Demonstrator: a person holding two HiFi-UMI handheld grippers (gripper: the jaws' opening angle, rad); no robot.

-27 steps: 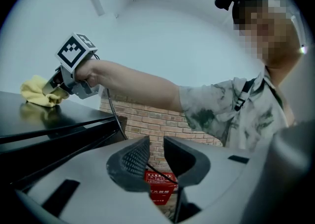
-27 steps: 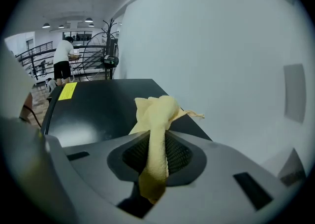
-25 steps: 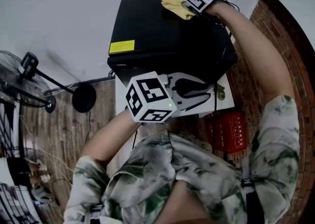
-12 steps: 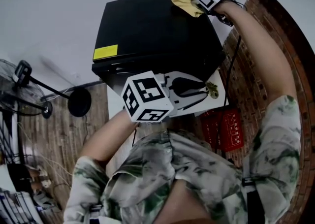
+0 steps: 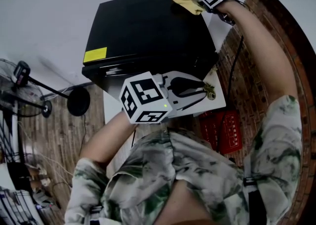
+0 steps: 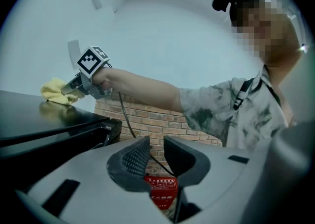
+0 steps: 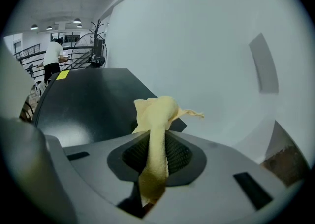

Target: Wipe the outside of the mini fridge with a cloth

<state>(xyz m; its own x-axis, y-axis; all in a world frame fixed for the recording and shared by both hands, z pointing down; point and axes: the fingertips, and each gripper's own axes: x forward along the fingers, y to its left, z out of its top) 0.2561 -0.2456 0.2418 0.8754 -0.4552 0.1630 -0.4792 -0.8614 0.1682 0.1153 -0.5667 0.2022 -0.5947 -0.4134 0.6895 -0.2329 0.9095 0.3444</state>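
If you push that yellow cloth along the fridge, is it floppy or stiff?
Probably floppy: the yellow cloth bunches into soft folds in the right gripper. It looks light, since a thin pinch holds it. It should slide easily over the glossy mini fridge.

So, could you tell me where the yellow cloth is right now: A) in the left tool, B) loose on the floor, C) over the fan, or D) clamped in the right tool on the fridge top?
D: the right tool has its jaws shut on the yellow cloth at the mini fridge top's far corner; the left tool is empty.
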